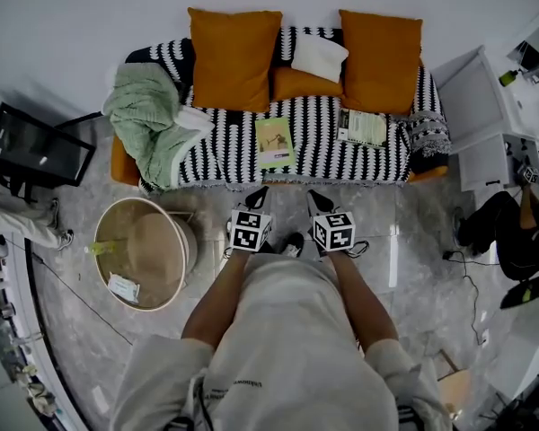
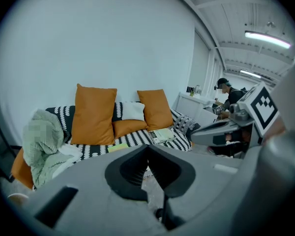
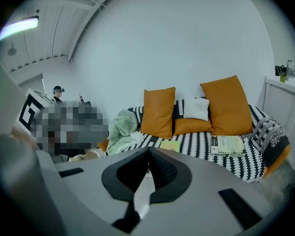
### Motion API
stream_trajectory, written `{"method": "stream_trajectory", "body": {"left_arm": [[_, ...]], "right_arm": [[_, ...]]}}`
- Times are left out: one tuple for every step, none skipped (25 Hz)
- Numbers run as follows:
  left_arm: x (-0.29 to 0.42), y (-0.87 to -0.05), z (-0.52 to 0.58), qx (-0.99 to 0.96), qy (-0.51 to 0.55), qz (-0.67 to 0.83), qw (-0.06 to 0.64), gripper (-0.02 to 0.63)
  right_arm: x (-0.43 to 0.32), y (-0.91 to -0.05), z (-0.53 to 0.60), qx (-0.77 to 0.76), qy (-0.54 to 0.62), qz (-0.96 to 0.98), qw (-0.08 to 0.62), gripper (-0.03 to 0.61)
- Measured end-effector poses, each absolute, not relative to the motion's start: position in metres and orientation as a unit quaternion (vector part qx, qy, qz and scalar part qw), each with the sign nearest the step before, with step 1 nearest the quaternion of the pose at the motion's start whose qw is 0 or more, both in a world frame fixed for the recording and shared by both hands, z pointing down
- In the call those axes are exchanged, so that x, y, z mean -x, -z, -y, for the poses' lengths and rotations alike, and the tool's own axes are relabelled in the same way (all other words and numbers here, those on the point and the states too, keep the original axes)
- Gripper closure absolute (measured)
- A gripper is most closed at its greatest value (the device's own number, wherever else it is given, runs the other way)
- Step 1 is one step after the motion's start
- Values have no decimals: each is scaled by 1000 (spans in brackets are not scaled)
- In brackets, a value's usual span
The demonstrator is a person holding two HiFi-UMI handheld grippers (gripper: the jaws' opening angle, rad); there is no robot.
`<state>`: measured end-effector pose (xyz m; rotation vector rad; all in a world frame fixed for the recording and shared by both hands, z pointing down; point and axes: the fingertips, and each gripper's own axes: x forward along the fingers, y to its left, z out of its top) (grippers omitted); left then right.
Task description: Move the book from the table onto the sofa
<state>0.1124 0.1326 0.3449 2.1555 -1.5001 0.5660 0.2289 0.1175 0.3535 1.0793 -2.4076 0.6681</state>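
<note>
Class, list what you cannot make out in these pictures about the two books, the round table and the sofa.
Green book: cover print too small, head view.
Second book: title too small in every view.
Round table: the small things on it are too small to name, head view.
Sofa: left end hidden under the green blanket in all views.

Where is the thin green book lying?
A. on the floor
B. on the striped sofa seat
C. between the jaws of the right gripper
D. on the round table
B: in the head view the green book lies flat on the striped seat of the sofa.
</note>
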Motion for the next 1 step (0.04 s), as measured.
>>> {"method": "stream_trajectory", "body": {"left_arm": [[-113, -345, -132, -782, -205, 543, 226, 604]], "right_arm": [[-230, -353, -117, -389, -239, 865, 208, 572]]}}
